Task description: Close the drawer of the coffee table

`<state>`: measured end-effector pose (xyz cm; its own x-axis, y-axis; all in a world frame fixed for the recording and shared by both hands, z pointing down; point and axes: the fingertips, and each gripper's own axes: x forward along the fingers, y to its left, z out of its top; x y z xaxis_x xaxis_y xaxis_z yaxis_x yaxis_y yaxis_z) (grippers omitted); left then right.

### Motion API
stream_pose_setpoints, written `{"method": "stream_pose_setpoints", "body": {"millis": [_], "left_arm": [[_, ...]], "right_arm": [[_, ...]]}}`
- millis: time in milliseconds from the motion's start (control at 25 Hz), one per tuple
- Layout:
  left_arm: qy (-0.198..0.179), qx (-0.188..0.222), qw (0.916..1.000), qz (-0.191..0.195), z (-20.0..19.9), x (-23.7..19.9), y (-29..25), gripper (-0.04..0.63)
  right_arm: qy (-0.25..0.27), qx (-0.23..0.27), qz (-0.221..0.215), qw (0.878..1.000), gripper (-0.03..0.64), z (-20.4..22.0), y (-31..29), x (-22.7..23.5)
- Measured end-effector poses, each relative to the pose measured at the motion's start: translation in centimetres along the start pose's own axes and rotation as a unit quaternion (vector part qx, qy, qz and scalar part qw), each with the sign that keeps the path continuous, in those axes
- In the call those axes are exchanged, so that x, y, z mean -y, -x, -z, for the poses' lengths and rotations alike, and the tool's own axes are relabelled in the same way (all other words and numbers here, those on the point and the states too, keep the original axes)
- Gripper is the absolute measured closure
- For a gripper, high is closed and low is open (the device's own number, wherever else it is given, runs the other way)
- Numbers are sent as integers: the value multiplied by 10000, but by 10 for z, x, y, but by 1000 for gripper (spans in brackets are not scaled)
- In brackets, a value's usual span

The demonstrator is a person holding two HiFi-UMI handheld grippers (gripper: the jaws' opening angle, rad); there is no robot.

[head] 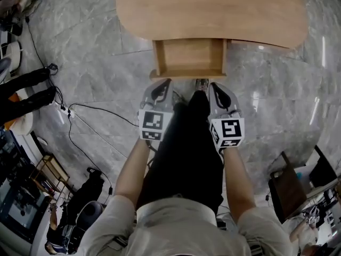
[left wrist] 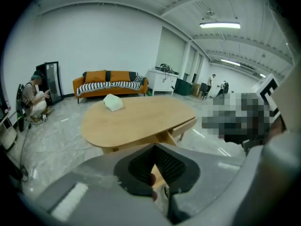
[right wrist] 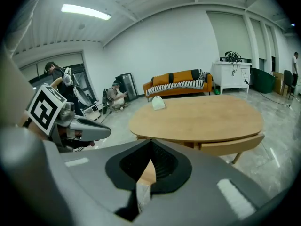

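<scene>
Drawer open, both grippers at its front.
Head view: the drawer (head: 189, 57) stands pulled out from the near edge of the table (head: 213, 9). The left gripper (head: 163, 84) and right gripper (head: 215, 87) point at its front panel side by side; contact not clear. Left gripper view: fingers together, gripping nothing; the table lies beyond, with a white object (left wrist: 113, 102) on its top. Right gripper view: fingers together, gripping nothing; the drawer juts from under the table at right.

Left gripper (head: 162, 83) and right gripper (head: 215, 85) side by side, jaws together (both empty)
</scene>
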<state>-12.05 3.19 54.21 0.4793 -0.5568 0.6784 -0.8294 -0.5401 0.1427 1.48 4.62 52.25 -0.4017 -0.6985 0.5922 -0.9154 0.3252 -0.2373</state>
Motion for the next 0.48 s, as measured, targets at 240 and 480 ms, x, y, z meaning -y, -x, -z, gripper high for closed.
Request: {"method": "stream_pose_setpoints", "body": {"millis": [240,480], "left_arm": [[-140,-331,9993,66,40,-5,-25,575],[-1029,-986,9898,-38,94,-8,-49,575]], "right_arm": [[-3,-263,29,9997,611,40,-19,7],[296,-789,-34,9964,611,95,-38,20]]}}
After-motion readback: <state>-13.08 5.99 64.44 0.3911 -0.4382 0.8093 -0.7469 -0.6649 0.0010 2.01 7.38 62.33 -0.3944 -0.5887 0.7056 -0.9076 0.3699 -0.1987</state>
